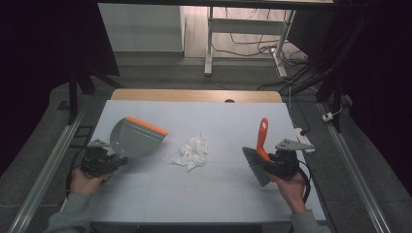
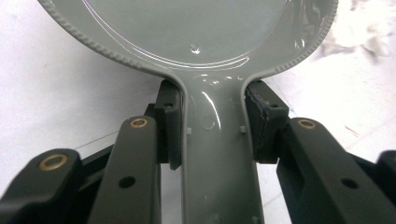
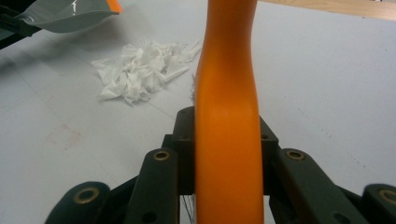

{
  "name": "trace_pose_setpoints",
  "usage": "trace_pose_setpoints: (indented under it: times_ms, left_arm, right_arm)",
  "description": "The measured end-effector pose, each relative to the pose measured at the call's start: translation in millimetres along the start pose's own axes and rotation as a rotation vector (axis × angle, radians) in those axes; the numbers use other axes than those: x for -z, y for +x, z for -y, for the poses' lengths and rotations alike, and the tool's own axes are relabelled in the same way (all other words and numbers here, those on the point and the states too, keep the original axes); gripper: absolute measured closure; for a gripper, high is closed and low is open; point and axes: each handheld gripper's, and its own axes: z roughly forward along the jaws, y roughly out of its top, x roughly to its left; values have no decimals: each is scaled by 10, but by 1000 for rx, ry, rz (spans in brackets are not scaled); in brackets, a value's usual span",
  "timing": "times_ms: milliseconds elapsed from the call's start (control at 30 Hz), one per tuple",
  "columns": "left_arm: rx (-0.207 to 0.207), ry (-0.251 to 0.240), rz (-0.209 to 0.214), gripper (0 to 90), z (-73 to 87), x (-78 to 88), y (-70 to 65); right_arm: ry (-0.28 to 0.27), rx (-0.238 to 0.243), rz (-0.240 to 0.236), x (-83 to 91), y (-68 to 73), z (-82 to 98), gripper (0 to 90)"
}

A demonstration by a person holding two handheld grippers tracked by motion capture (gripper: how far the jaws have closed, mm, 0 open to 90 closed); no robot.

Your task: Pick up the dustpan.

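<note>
A grey dustpan [image 1: 133, 138] with an orange lip is held above the table's left side. My left gripper [image 1: 116, 161] is shut on its handle [image 2: 217, 154], both pads pressing the handle's sides. At the right, my right gripper [image 1: 274, 162] is shut on the orange handle [image 3: 226, 116] of a hand brush [image 1: 257, 162]; its grey bristles point toward the table's middle and the handle tip rises behind. A pile of shredded white paper [image 1: 192, 152] lies on the table between the two tools, also in the right gripper view as white paper [image 3: 140, 70].
The work surface is a pale sheet [image 1: 214, 194] on a wooden table [image 1: 194, 95]. Metal rails [image 1: 43, 174] run along both sides on the floor. A white power strip [image 1: 303, 138] sits at the table's right edge. A desk frame with cables stands behind.
</note>
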Motion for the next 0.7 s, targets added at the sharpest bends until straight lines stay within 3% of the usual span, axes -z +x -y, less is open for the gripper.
trace_pose_setpoints:
  times_ms: [500,700]
  left_arm:
    - [-83,-14,72,620,138,276,57]
    - [-129,-3,67,620,144,337,-17]
  right_arm:
    - [-3,5,0,-16,34,-27,703]
    - [-12,12,-1,-18,38,-60,703]
